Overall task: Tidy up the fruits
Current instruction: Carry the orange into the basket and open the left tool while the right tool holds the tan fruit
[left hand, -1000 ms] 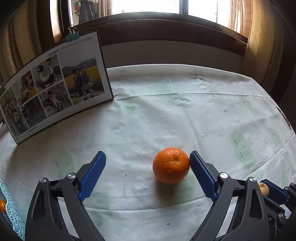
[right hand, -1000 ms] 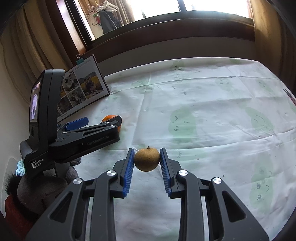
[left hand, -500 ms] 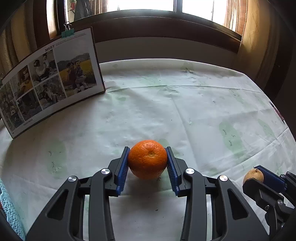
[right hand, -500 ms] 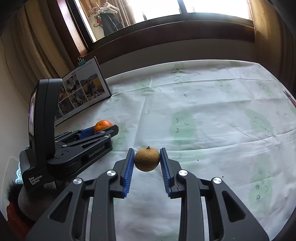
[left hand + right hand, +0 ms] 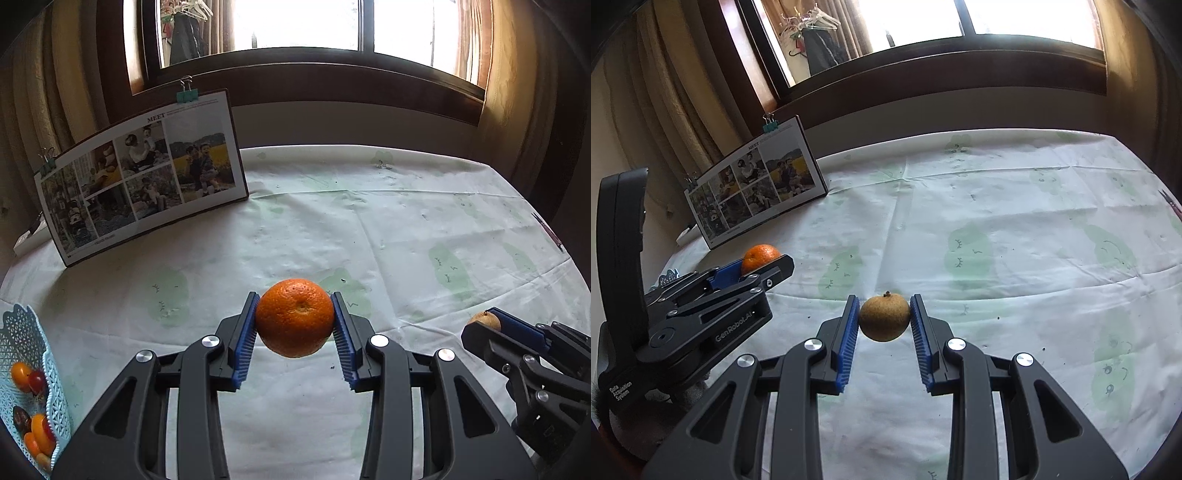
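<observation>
My left gripper (image 5: 294, 319) is shut on an orange (image 5: 294, 317), held clear above the pale tablecloth (image 5: 369, 229). The right wrist view shows the same orange (image 5: 760, 256) in the left gripper (image 5: 764, 264) at the left. My right gripper (image 5: 884, 317) is shut on a small brown-yellow round fruit (image 5: 884, 317), lifted off the cloth. That fruit (image 5: 483, 320) also shows at the right edge of the left wrist view. A light blue lattice basket (image 5: 22, 369) with several small red and orange fruits stands at the lower left.
A photo board (image 5: 144, 173) with clips leans upright at the back left of the table. A dark window sill and curtains run behind the table. The tablecloth (image 5: 1015, 240) stretches bare to the right and far side.
One second ago the left gripper was open around the orange on the cloth. It shut on it and has lifted it. The right gripper kept its fruit and rose slightly.
</observation>
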`<state>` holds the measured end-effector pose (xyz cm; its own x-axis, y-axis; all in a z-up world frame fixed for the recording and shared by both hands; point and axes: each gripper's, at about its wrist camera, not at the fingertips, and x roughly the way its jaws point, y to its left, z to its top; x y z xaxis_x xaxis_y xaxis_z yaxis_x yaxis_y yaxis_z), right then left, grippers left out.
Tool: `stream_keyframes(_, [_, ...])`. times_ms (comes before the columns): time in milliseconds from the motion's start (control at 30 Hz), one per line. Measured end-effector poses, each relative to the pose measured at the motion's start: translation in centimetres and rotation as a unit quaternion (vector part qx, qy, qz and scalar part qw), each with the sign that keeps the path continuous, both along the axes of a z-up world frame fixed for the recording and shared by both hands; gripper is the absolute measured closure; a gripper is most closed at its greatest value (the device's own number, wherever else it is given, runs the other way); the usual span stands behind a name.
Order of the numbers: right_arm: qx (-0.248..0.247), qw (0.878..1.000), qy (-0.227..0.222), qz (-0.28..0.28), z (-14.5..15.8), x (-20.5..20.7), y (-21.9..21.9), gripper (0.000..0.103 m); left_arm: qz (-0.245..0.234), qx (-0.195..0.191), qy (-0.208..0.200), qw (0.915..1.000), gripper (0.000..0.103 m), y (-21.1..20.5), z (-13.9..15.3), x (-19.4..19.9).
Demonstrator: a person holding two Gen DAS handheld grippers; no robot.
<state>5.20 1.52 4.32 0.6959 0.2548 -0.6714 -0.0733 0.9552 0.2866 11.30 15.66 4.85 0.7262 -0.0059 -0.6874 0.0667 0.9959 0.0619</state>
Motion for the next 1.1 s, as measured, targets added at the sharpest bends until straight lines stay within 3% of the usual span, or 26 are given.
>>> stream_keyframes(1100, [-0.022,0.998,-0.015,0.052,0.4,-2.4,5.0,0.074,0.120,-0.005,-0.076,0.9899,0.063,9.2,3.1,-9.7])
